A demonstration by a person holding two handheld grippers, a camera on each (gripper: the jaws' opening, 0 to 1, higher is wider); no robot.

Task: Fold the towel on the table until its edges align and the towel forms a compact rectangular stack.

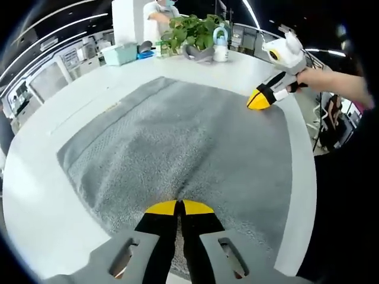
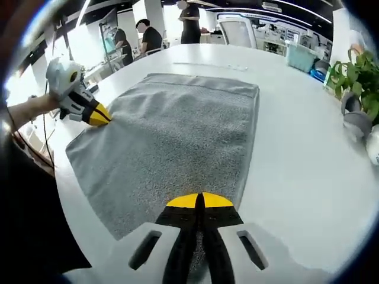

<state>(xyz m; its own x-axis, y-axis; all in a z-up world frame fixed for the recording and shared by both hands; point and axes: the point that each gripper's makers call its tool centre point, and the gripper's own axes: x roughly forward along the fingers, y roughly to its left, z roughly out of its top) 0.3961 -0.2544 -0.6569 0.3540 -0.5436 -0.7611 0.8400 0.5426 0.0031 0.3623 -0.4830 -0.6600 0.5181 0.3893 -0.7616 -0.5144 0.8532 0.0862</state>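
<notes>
A grey towel (image 1: 189, 148) lies spread flat on a white tabletop (image 1: 35, 195) with a gripper pressed to each of two near corners.

The towel (image 2: 177, 136) has a nubby pile, a smoother woven band along its far edge, and lies in a single layer with no fold in it, nearly square to the table's curved rim. In the left gripper view, the left gripper (image 1: 179, 207) rests on the towel's near edge, its yellow-tipped jaws closed together with the cloth at their tips; whether they pinch it cannot be told. The right gripper (image 2: 199, 201) sits likewise, jaws shut, on the neighbouring corner. Beyond the towel stand a potted plant (image 1: 192, 29), a blue basket (image 1: 120, 54) and a white bottle (image 1: 221, 47). People stand at benches in the background.
</notes>
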